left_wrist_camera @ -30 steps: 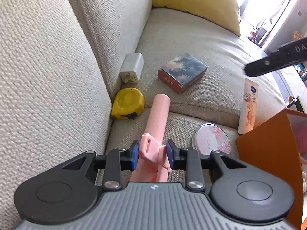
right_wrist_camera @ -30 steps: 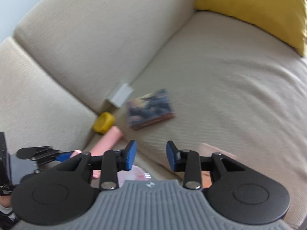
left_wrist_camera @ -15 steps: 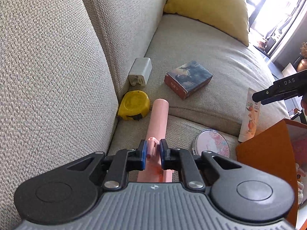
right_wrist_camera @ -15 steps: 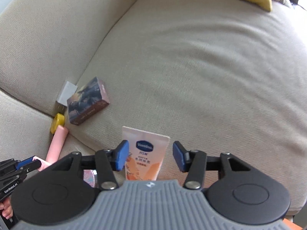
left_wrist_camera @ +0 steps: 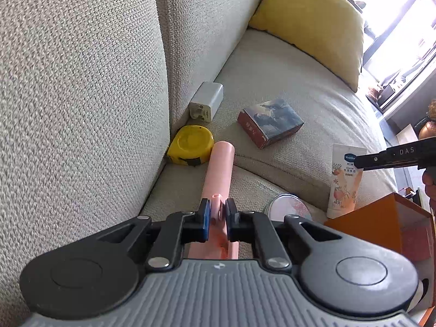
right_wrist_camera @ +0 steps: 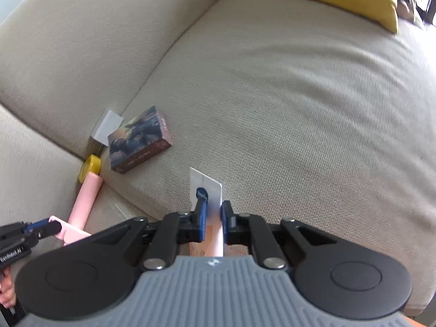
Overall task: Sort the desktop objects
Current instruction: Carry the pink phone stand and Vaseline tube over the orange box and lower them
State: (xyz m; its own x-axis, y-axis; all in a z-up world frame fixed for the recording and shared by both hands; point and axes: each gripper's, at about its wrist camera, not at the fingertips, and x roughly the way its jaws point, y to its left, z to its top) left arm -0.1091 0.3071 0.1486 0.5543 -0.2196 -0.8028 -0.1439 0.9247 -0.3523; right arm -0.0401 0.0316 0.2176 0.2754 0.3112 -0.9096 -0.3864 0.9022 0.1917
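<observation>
My left gripper is shut on a tab of the pink cylindrical object, which lies along the sofa seat gap; it also shows in the right wrist view. My right gripper is shut on the white Vaseline tube, held edge-on at the seat's front edge; the tube also shows in the left wrist view. A yellow tape measure, a white charger and a dark picture box lie on the seat by the backrest.
An orange box stands open at the seat's front right. A round pink tin lies beside it. A yellow cushion leans at the far end of the beige sofa.
My left gripper closed on the pink object's tab. My right gripper swung down to the Vaseline tube and closed on it, turning it edge-on.
</observation>
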